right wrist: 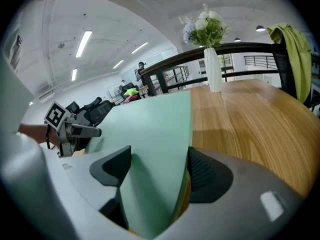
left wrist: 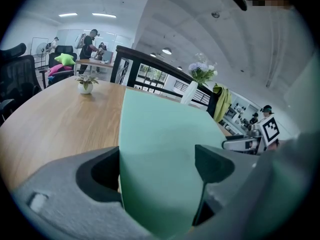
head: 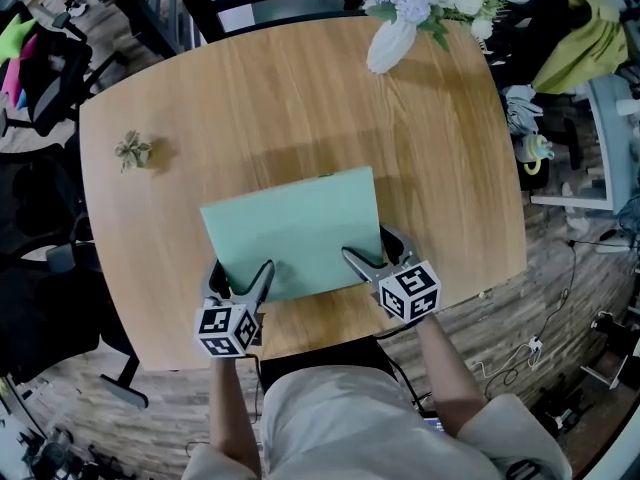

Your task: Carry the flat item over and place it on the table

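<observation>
A flat pale-green sheet [head: 295,230] is held level just over the wooden table [head: 200,98] and casts a shadow on the wood beyond its far edge. My left gripper [head: 245,286] is shut on its near left corner and my right gripper [head: 368,263] on its near right corner. In the left gripper view the sheet [left wrist: 160,134] runs between that gripper's jaws [left wrist: 160,169], with the right gripper [left wrist: 250,143] at the sheet's far side. In the right gripper view the sheet [right wrist: 150,129] sits between the jaws [right wrist: 157,171], and the left gripper [right wrist: 70,129] shows beyond.
A white vase of flowers [head: 395,38] stands at the table's far edge, and a small potted plant [head: 132,151] sits at its left side. Black office chairs [head: 40,78] stand to the left. A green garment [head: 590,28] hangs at the right.
</observation>
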`<state>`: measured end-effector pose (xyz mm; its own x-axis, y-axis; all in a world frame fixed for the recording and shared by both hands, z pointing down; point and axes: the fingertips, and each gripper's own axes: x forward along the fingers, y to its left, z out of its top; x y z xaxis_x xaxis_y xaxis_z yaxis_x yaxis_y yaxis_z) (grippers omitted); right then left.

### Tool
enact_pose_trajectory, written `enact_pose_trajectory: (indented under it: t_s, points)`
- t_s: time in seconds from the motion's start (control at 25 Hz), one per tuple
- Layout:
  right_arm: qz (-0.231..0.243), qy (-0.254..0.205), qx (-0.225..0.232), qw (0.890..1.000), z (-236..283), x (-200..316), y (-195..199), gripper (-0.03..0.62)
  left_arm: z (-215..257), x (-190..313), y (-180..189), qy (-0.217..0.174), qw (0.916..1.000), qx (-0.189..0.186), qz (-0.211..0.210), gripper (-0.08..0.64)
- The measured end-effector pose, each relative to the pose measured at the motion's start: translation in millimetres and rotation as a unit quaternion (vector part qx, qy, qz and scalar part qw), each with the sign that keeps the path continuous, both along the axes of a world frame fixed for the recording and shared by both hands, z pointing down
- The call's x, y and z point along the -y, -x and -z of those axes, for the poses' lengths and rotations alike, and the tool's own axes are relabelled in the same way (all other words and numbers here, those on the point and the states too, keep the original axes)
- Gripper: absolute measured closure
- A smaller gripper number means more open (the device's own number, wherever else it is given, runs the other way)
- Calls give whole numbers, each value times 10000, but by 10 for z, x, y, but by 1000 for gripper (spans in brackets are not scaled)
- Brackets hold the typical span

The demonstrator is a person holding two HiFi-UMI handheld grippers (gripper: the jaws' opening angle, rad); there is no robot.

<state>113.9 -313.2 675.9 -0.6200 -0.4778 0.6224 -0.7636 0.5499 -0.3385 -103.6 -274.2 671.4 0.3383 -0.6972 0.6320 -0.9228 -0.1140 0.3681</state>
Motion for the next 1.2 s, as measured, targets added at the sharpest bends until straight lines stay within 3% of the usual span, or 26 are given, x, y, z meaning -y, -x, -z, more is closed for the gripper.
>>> enact_pose_trajectory:
  t_s: [0.4,1.2]
  points:
    - [-32,216,-116,9997,-60,56,39,235,-85,47,34,136,9997,-175,-35,91]
    - [-148,595,-325,9976,-205,80,44,227,-230,47,53,337,9991,-155,-210,91]
